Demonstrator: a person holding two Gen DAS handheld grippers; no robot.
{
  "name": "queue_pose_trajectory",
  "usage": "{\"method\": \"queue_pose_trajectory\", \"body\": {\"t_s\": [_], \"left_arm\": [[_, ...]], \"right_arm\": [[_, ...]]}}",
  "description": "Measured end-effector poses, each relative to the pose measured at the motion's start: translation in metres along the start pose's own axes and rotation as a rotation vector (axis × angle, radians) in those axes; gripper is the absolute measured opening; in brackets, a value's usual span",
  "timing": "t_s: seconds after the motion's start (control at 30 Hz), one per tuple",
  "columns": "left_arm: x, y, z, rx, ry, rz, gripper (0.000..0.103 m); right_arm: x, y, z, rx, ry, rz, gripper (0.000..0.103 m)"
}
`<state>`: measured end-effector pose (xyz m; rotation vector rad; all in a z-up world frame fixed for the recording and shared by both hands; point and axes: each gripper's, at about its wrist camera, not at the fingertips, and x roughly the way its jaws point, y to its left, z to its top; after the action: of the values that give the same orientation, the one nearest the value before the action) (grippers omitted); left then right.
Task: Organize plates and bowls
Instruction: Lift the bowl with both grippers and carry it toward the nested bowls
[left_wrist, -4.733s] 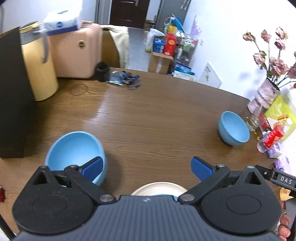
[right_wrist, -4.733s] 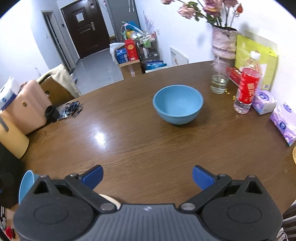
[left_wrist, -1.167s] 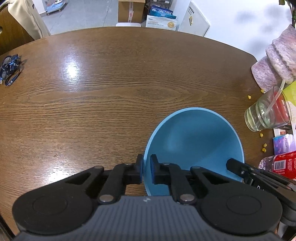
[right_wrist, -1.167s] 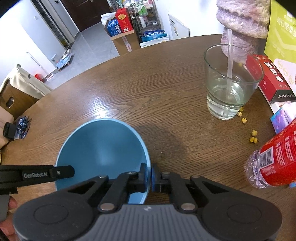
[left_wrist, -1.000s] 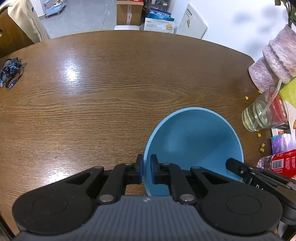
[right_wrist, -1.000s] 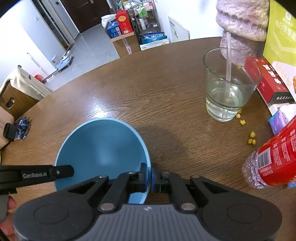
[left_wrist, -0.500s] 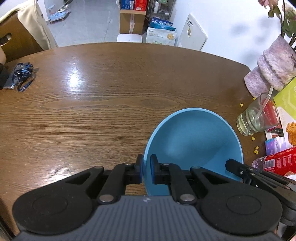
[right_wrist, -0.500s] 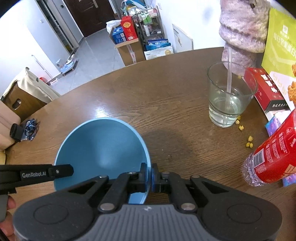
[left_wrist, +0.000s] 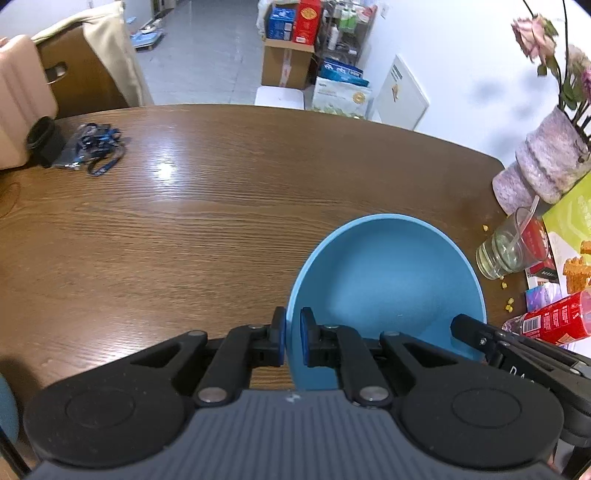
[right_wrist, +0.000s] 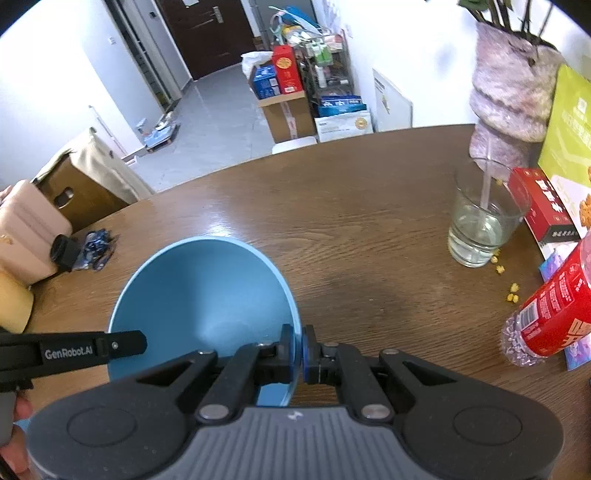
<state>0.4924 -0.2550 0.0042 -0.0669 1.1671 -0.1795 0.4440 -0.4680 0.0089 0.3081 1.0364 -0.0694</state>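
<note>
Wooden table (left_wrist: 184, 236) — both tools pinch the empty blue bowl (left_wrist: 388, 280) by its rim.

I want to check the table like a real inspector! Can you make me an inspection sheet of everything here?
Surface: brown wooden table, shiny patch near the far side.
Job's things: one blue bowl, empty, gripped by its rim on two opposite sides.
Clutter: glass of water with a straw, red bottle lying tilted, red box, yellow crumbs, vase, blue lanyard.
Tongs: left tongs shut on the bowl's rim; right tongs shut on the opposite rim.
Cables: nothing seen.
Surroundings: dark door, cartons on the floor, draped chair.
</note>
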Motion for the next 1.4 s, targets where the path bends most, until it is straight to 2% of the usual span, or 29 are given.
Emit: {"method": "queue_pose_trajectory", "body": {"t_s": [0.7,1.4], "left_arm": [[-0.082,0.108,-0.035,-0.125,-0.067,0.046,0.009],[-0.136,0.223,-0.080,-0.275,-0.114,0.108,0.009]], "right_arm": [[-0.038,0.114,-0.032,-0.118,-0.010,0.071,0.004],[-0.053,0.236,-0.078,-0.250,0.022,0.147,0.004]]}}
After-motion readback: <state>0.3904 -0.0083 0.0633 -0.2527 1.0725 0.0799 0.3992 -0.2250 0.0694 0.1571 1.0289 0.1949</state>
